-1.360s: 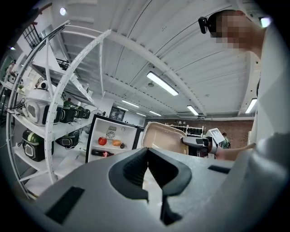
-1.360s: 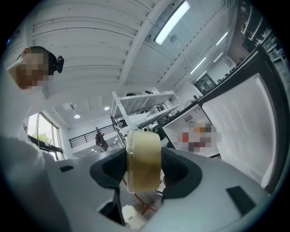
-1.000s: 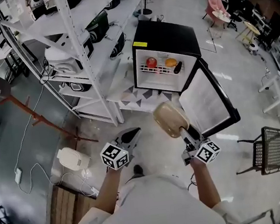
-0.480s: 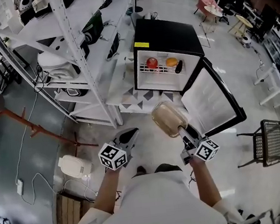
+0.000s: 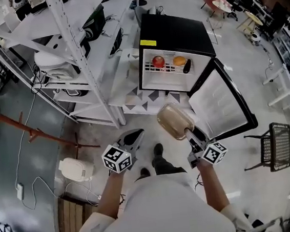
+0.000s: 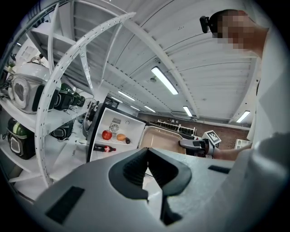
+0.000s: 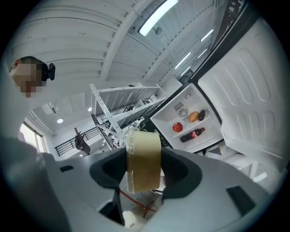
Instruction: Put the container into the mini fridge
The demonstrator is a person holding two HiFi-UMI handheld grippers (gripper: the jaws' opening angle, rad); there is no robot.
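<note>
Head view, left to right.

1. White metal shelving rack [image 5: 86, 67], upper left. Bags and white appliances sit on its shelves.
2. White appliance [image 5: 76, 168] on the floor at lower left, with a cable running from it.
3. Left gripper [image 5: 137, 135], lower centre-left, with its marker cube nearest the person. It points toward the fridge. In the left gripper view the two jaws are brought together, tips meeting, with nothing between them.
4. Mini fridge [image 5: 175, 32], black, upper centre, on the floor just right of the rack. Its door [image 5: 221, 105] is swung wide open to the right, showing the white inner liner. On the wire shelf, from the left, are a red apple [image 5: 158, 61], an orange fruit [image 5: 180, 61] and a dark oblong item [image 5: 187, 66]. In the right gripper view a cola bottle [image 7: 192, 134] lies on its side below that shelf.
5. Container [image 5: 174, 121], beige, translucent, shallow, with rounded corners. It is at frame centre, held in the air in front of the open fridge and outside it.
6. Right gripper [image 5: 190, 134], lower centre-right. Its jaws are clamped on the container's near end, one pad against each broad face.
7. Black mesh-backed chair [image 5: 278, 150], right edge, well apart from the fridge door.
</note>
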